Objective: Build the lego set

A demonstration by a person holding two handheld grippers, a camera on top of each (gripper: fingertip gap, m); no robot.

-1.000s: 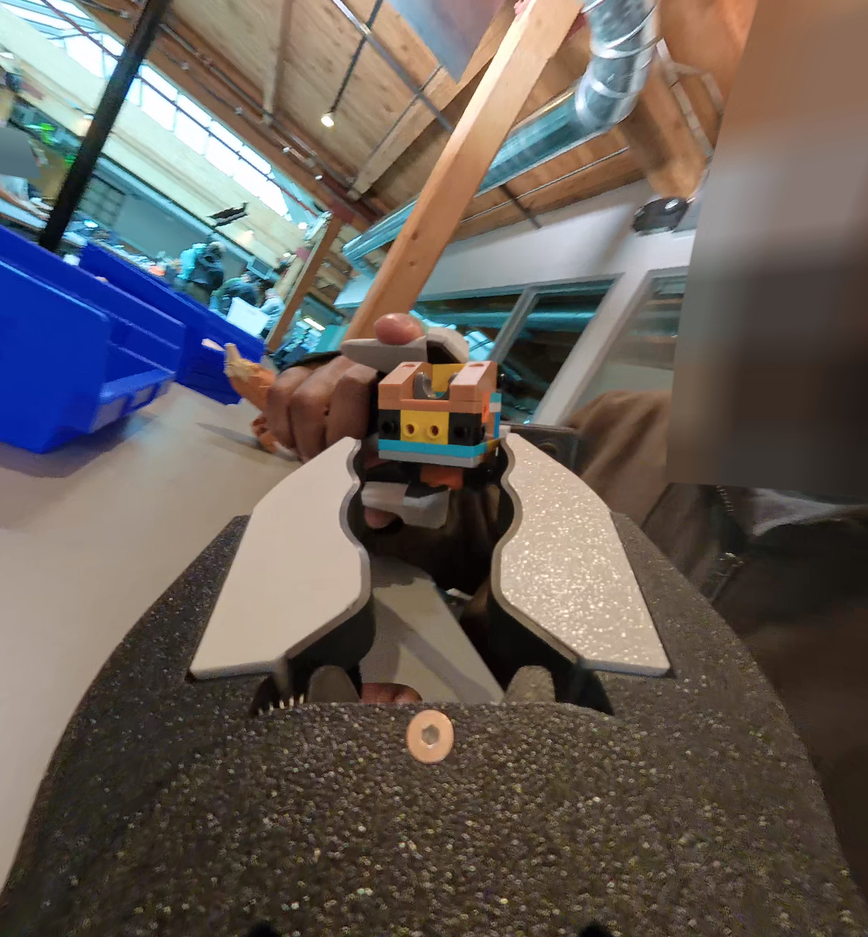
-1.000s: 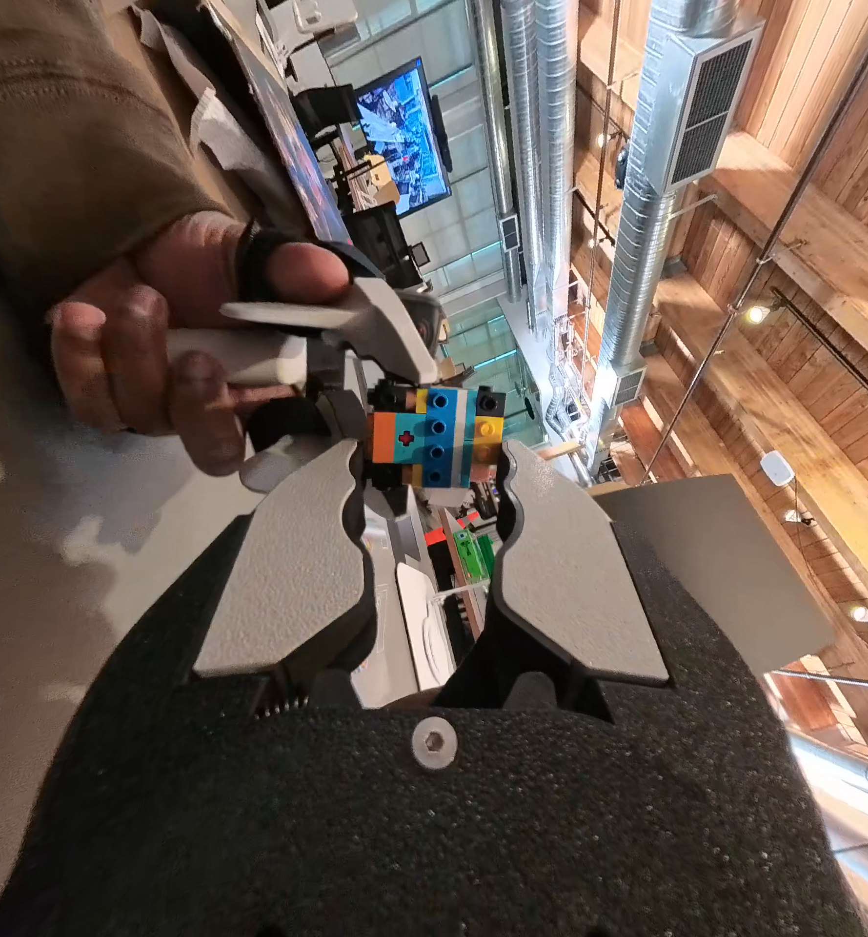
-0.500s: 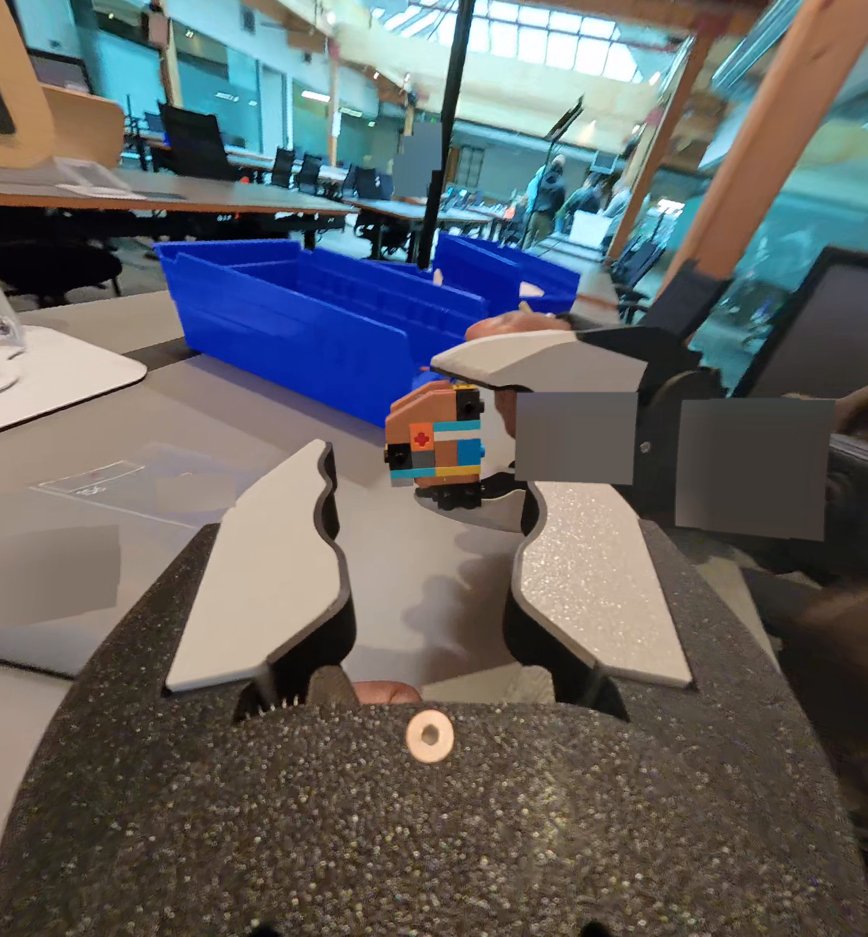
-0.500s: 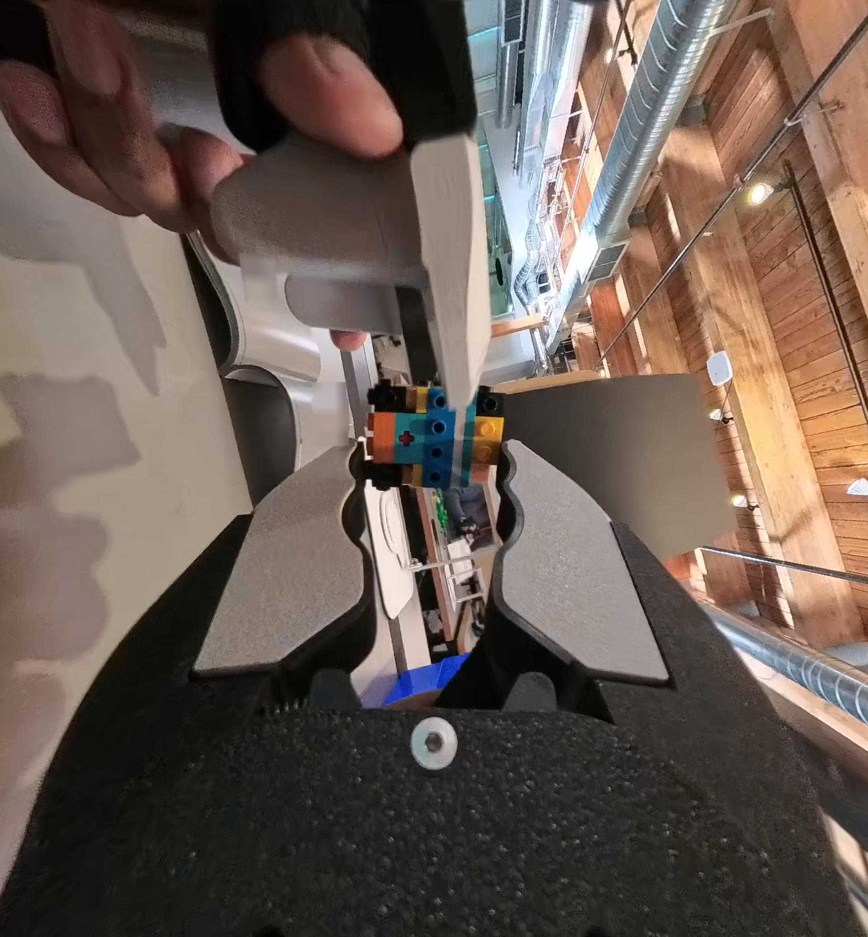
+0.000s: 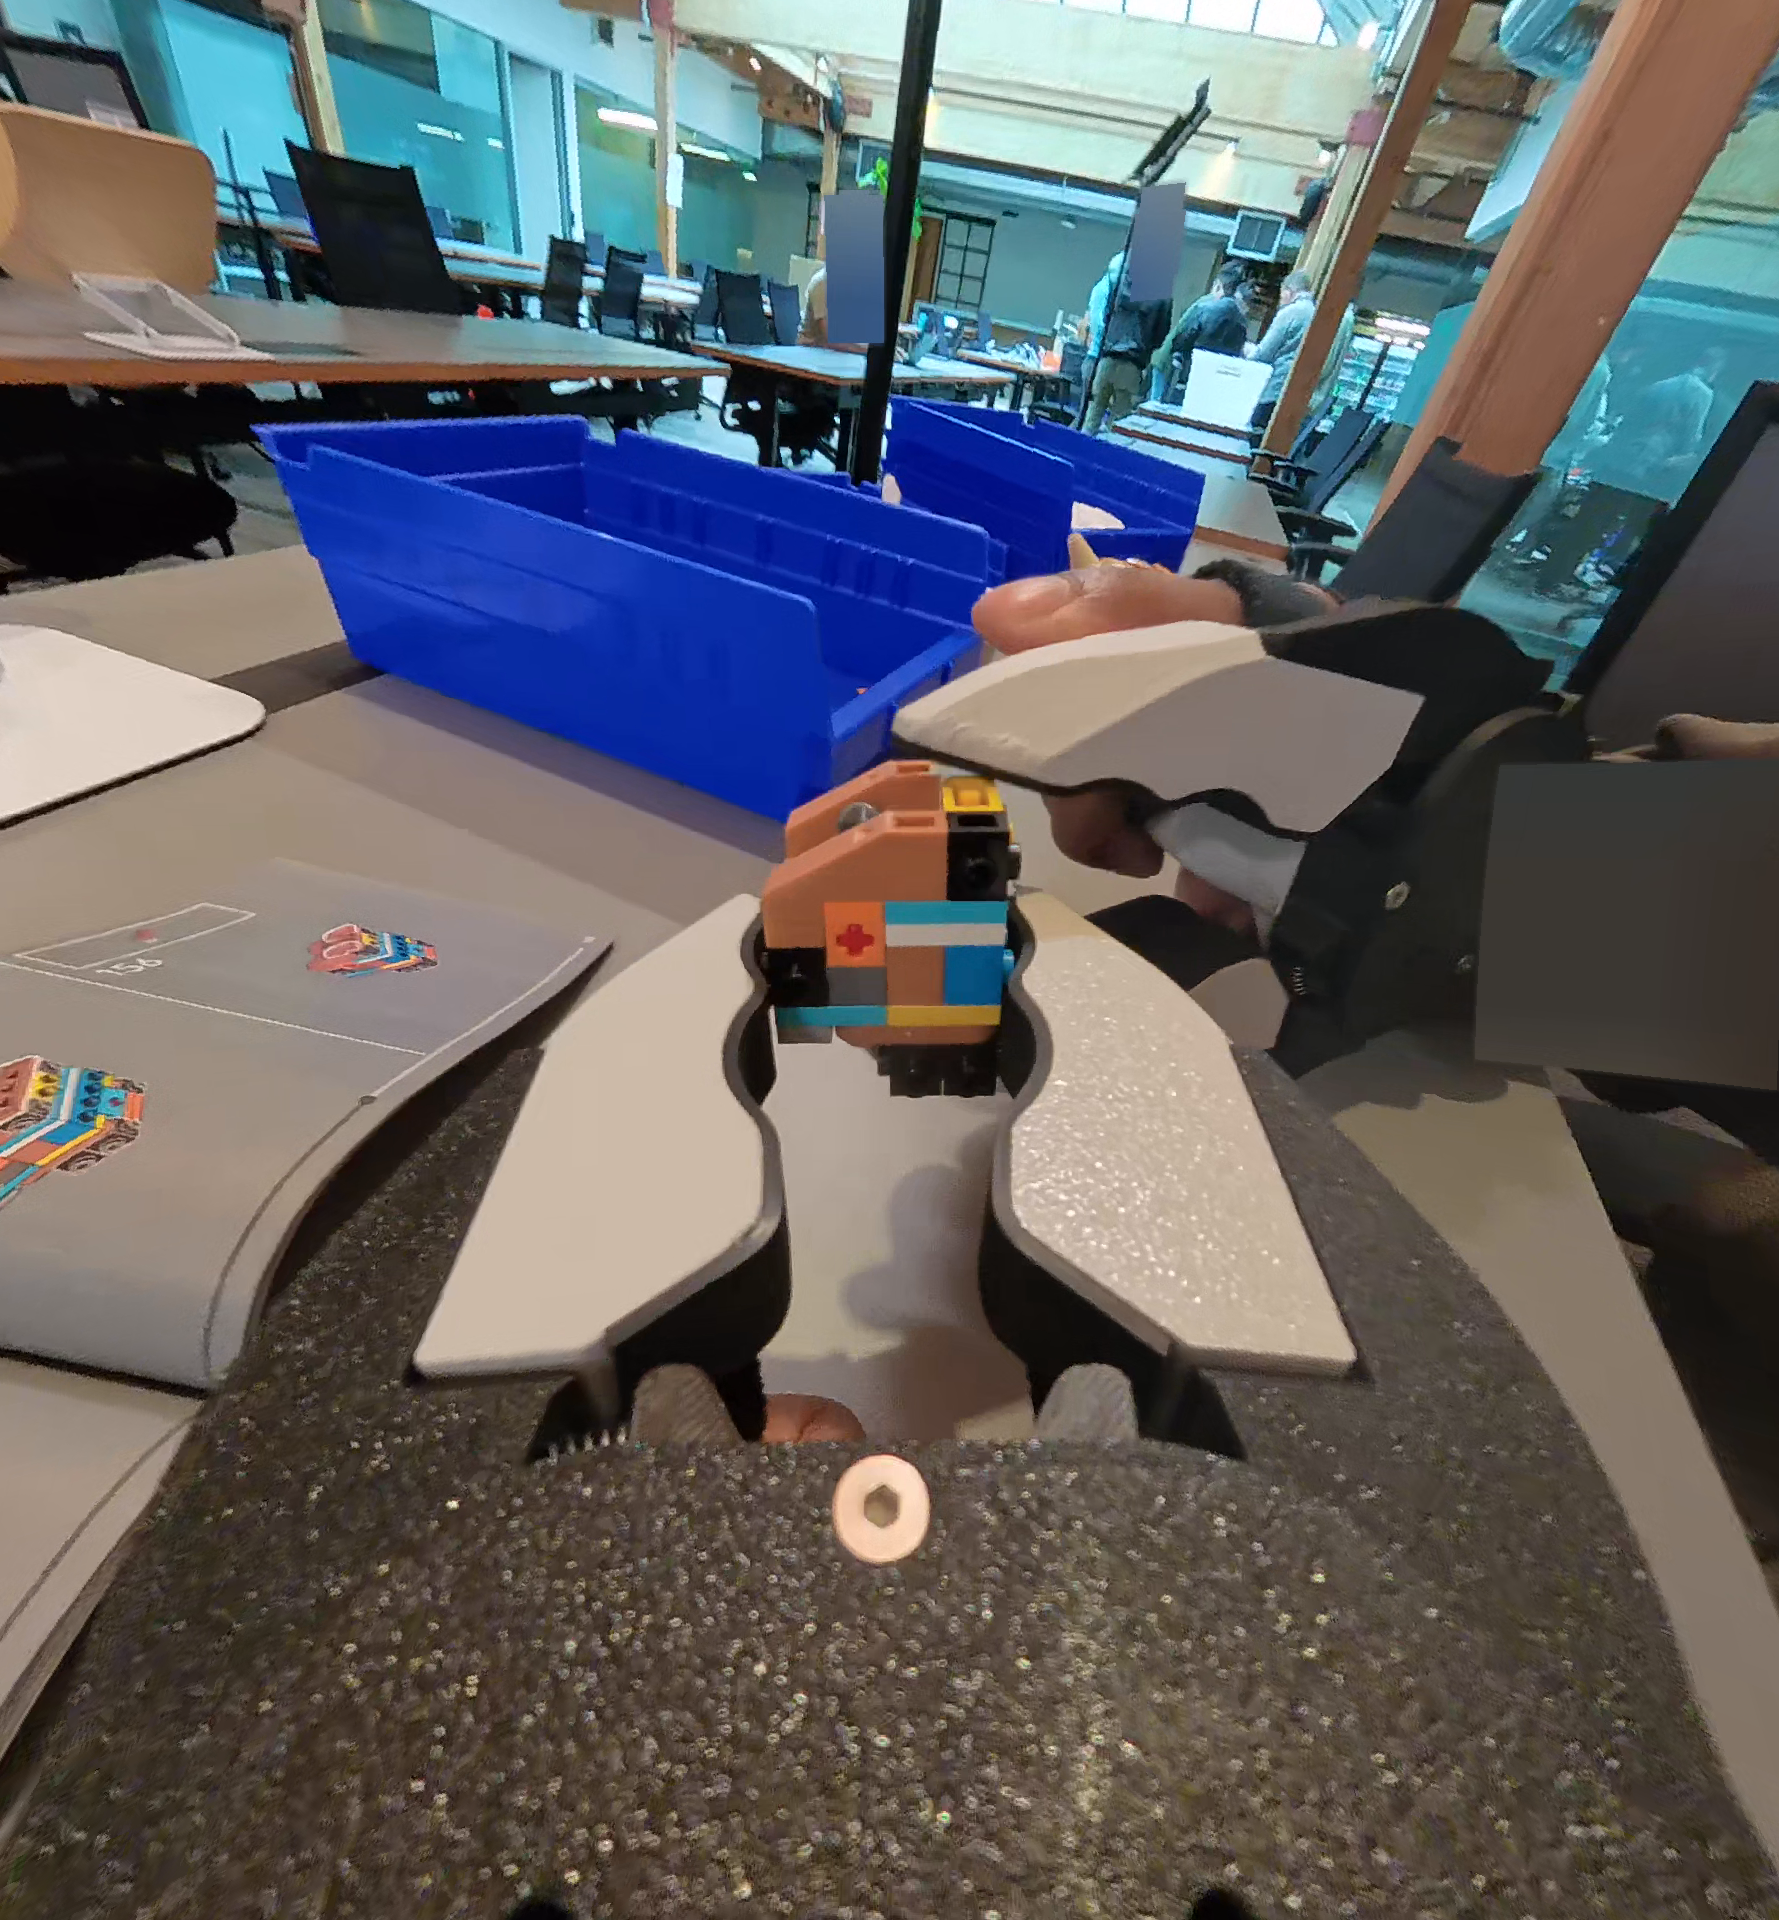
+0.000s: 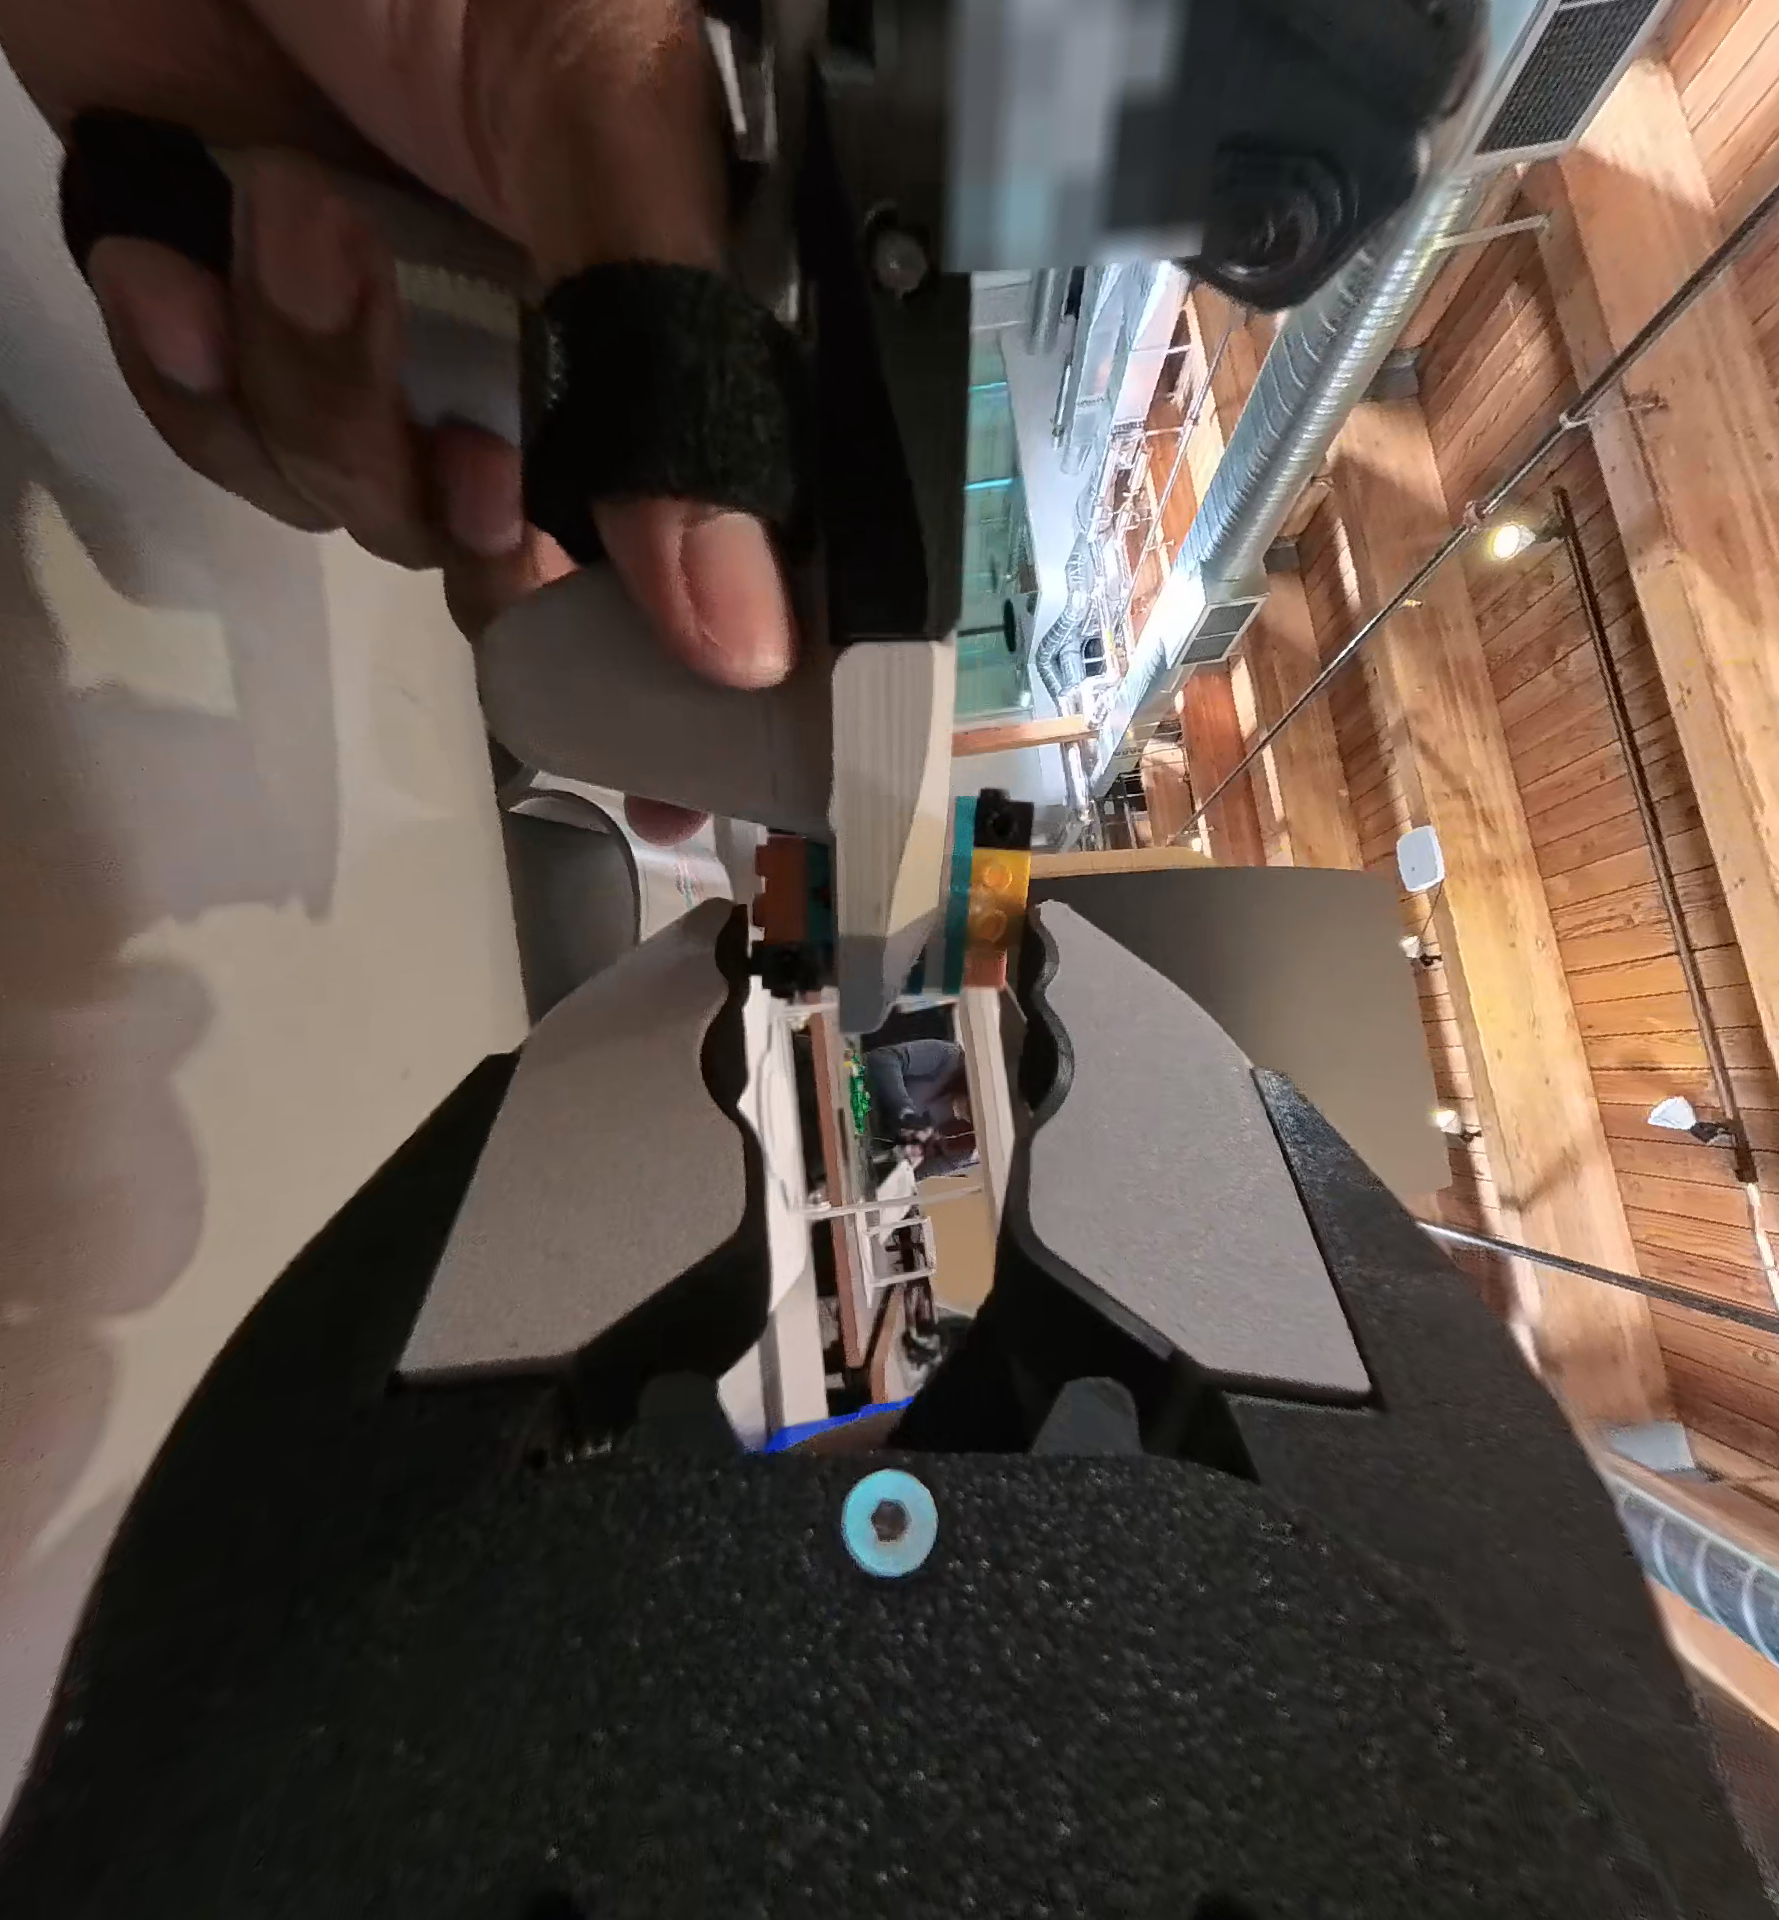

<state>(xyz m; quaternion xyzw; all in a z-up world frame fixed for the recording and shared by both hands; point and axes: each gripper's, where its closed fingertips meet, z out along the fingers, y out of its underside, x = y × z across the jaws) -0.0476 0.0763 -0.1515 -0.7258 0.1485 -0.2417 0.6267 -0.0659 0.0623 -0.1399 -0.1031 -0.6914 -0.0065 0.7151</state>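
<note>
Small orange, blue and black brick lego model (image 5: 890, 930) held off the grey desk (image 5: 511, 821), in front of the blue plastic bin (image 5: 594, 613). Right tool (image 6: 880, 914) clamps it; left tool (image 5: 885, 966) closes around it. Risk: opposing squeeze pops bricks, model drops.

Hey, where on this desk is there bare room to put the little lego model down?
Bare grey table lies between the blue bin and the instruction booklet, and directly below the lego model between the left gripper's fingers. Right side is crowded by the right gripper and the hand.
</note>
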